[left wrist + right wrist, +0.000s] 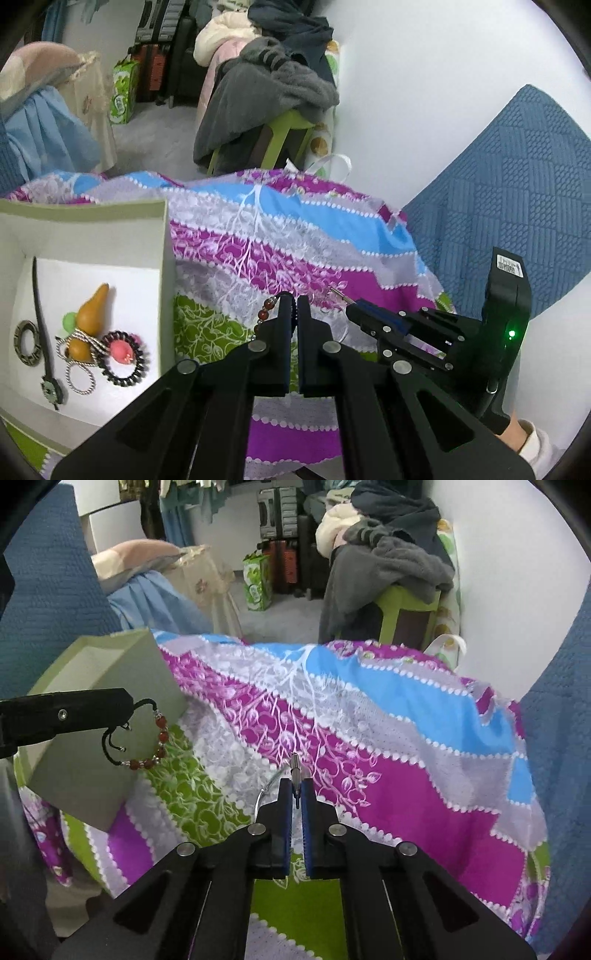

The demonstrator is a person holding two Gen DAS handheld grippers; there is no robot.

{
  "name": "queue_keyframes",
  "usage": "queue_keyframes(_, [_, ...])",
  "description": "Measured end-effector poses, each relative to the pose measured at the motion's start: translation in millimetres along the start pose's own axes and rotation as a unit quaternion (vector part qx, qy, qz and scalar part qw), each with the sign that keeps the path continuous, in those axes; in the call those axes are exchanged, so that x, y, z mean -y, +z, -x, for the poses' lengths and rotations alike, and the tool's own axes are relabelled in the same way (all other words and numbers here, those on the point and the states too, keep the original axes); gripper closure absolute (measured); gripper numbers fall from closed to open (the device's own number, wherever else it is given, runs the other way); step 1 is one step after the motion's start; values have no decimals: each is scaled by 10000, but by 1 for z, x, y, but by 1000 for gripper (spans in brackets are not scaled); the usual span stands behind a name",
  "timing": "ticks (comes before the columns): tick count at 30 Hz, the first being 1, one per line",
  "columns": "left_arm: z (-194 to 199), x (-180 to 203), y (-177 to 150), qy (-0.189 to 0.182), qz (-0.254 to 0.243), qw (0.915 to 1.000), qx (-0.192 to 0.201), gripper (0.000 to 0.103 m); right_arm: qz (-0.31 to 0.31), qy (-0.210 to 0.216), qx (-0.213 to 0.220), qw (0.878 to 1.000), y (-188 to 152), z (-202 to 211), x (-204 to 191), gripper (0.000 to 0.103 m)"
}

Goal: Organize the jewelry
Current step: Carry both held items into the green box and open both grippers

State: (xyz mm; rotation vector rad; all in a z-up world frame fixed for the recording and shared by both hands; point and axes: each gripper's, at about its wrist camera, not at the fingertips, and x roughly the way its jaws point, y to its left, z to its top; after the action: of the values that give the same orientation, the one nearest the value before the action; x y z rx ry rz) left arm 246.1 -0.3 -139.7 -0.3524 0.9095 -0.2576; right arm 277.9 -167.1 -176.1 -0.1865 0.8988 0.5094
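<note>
Bright, even indoor light; sharp centre, fisheye bending and dark corners.

Black grippers (293, 301), blue-padded jaws

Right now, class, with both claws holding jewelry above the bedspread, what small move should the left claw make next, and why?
Probably carry the left claw sideways over the open pale green box. It is shut on the red bead bracelet with black cord, which hangs clear of the bedspread, and the box already holds other pieces, such as the twisted silver rings.
</note>
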Motion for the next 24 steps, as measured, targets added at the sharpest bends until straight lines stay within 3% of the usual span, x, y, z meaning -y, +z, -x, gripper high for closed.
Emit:
queue_keyframes(13, [80,1,45,-62,-83,9989,453,101,13,-14,564,9984,74,75,-29,100])
queue_keyframes(20, [121,-22,65,159,-158,9978,623,101,-130,256,842,9960,115,96,-61,100])
queue_keyframes(24, [137,-44,63,290,-91,9974,650,101,-104,404,852,9955,120,96,-85,100])
